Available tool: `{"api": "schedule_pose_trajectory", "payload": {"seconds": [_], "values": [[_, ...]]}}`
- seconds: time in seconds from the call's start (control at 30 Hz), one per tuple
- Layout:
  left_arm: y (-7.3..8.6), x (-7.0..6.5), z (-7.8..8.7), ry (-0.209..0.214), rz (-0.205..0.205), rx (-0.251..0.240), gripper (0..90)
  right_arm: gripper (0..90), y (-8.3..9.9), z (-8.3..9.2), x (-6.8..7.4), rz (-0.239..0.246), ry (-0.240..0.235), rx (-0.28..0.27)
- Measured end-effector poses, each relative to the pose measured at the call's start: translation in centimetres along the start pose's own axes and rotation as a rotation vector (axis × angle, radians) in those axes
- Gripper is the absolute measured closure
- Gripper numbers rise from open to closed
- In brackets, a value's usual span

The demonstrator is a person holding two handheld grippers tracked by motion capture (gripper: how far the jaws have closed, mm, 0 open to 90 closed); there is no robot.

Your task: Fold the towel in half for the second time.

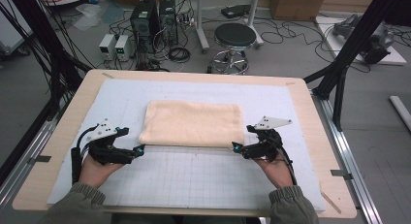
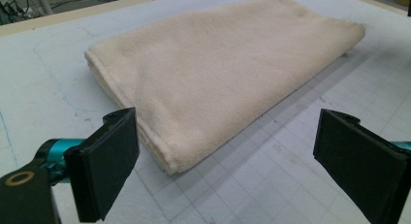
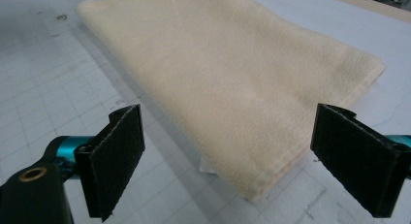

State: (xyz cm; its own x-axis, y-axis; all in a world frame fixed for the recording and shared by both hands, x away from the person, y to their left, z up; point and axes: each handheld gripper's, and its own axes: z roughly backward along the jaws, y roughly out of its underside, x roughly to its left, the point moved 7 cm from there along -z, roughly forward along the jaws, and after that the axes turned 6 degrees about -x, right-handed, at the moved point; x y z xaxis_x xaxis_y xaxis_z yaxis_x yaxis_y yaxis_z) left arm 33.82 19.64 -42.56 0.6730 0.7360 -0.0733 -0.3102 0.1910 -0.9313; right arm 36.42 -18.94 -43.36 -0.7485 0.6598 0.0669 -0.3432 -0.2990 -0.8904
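Sleeves: olive-green cuffs [image 1: 87, 191] at the near edge of the table, one on each forearm.
Left hand [image 1: 97, 169]: wrapped around the back of its gripper, low on the left side of the mat.
Right hand [image 1: 277, 169]: the same grasp on the right side.
Left gripper [image 1: 140, 149]: black body with a grey three-cornered plate on top and teal tips; jaws spread wide, nothing between them. The tips sit just beside the towel's near left corner; contact cannot be made out.
Right gripper [image 1: 235, 147]: same make; jaws spread wide and holding nothing, aimed at the towel's near right corner, just beside it.
Mat [image 1: 194, 175]: pale grey-white, printed with a fine grid, covering most of the tabletop.
Towel [image 1: 193, 123]: cream terry cloth, folded into a flat rectangle of several layers, lying on the middle of the mat between the two grippers. In the left gripper view the layered edge of one corner [image 2: 169, 158] lies between the open jaws; in the right gripper view the other near corner [image 3: 257, 187] does likewise.
Table [image 1: 310, 107]: light wood, its border showing around the mat.
Stool [image 1: 234, 36]: round black seat on a chrome base, on the floor beyond the far edge.
Computer towers [image 1: 154, 18]: two black cases on the floor, with loose cables around them.
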Motion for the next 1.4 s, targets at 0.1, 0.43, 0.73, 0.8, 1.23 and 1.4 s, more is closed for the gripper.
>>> {"api": "schedule_pose_trajectory", "payload": {"seconds": [0.1, 0.43, 0.73, 0.8, 1.23, 1.4], "values": [[0.1, -0.1, 0.2, 0.001, -0.004, -0.004, 9.7, 11.3, 0.1, 0.3, 0.1, 0.003, 0.000, -0.002], [0.5, -0.3, 0.7, 0.002, -0.006, 0.002, 8.7, 11.3, 0.7, 1.3, 0.6, 0.010, 0.000, -0.010], [0.8, -0.6, 1.2, 0.001, -0.007, -0.002, 6.8, 11.3, 1.1, 2.5, 0.9, 0.017, 0.005, -0.030], [0.8, -0.6, 1.3, 0.000, -0.005, -0.002, 6.7, 11.3, 1.3, 2.8, 1.0, 0.014, 0.005, -0.032], [1.1, -1.0, 2.0, 0.005, -0.011, -0.004, 6.6, 11.3, 2.2, 4.0, 1.1, 0.015, 0.016, -0.042], [1.2, -1.2, 2.3, 0.009, -0.012, -0.005, 6.5, 11.2, 2.5, 4.5, 1.1, 0.011, 0.020, -0.045]]}}
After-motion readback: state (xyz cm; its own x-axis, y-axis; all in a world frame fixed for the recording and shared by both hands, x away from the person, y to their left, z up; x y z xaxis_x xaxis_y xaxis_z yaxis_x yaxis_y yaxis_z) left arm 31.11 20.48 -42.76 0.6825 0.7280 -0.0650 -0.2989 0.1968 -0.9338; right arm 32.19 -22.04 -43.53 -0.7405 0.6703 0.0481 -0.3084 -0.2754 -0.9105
